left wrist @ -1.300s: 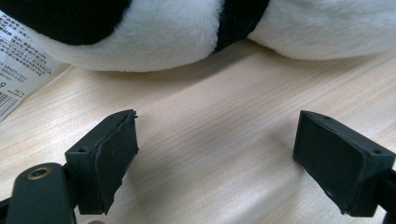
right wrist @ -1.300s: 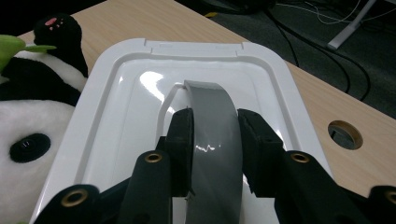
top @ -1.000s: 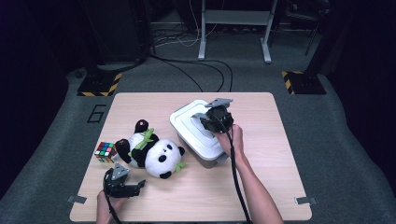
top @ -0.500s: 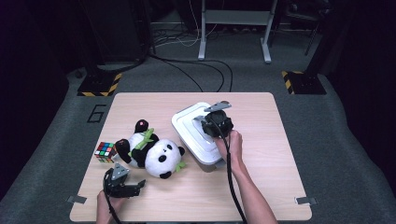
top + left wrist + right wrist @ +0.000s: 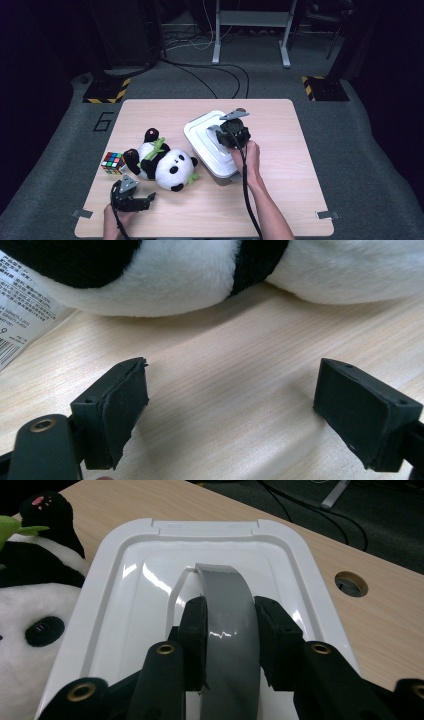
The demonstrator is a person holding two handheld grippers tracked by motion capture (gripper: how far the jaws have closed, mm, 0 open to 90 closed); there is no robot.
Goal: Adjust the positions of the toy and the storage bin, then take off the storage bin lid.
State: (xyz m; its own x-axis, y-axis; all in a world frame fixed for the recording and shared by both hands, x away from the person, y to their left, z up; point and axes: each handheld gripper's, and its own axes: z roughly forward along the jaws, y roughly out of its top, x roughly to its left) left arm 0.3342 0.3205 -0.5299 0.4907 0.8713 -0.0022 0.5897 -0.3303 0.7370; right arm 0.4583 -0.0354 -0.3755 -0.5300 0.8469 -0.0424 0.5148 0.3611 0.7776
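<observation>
Right gripper (image 5: pixel 229 625) pinches the grey arched handle (image 5: pixel 227 605) of the white plastic box lid (image 5: pixel 212 145); it should lift straight up, keeping the lid level. Left gripper (image 5: pixel 250 405) spread, idle on the counter (image 5: pixel 225 370).

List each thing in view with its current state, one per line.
White box: lid on, sitting on table.
Grey handle: raised, clamped by right gripper.
Left gripper: open, empty, near panda.
Panda plush: lying on table.
Puzzle cube: scrambled, untouched.
</observation>
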